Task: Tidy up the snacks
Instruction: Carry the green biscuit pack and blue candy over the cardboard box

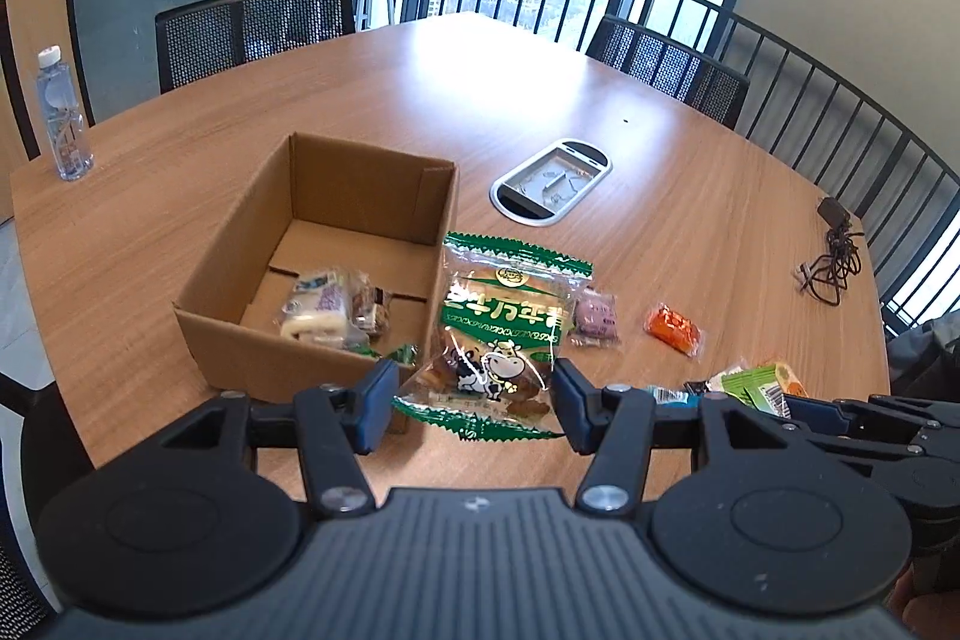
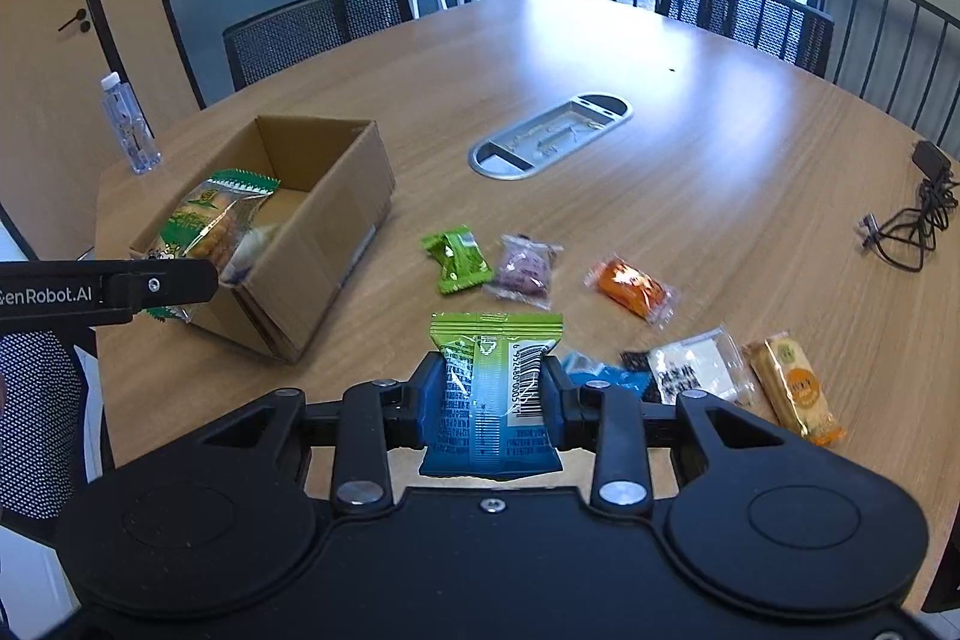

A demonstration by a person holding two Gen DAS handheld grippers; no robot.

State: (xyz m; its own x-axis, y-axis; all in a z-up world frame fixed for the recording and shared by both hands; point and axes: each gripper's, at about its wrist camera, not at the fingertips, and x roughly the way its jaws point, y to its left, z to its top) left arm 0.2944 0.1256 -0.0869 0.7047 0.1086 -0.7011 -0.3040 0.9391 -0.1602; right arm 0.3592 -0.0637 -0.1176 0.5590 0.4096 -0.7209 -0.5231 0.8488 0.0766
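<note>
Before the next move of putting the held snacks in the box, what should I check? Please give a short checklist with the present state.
1. Left hand-held gripper grips the cow bag: ok.
2. Cow bag fully above the box opening: cannot tell; the right wrist view shows it at the near end.
3. Free room in the box: ok, the far half is bare.
4. Right hand-held gripper grips the green-blue packet: ok.
5. All snacks off the table: not ok, several remain.
</note>
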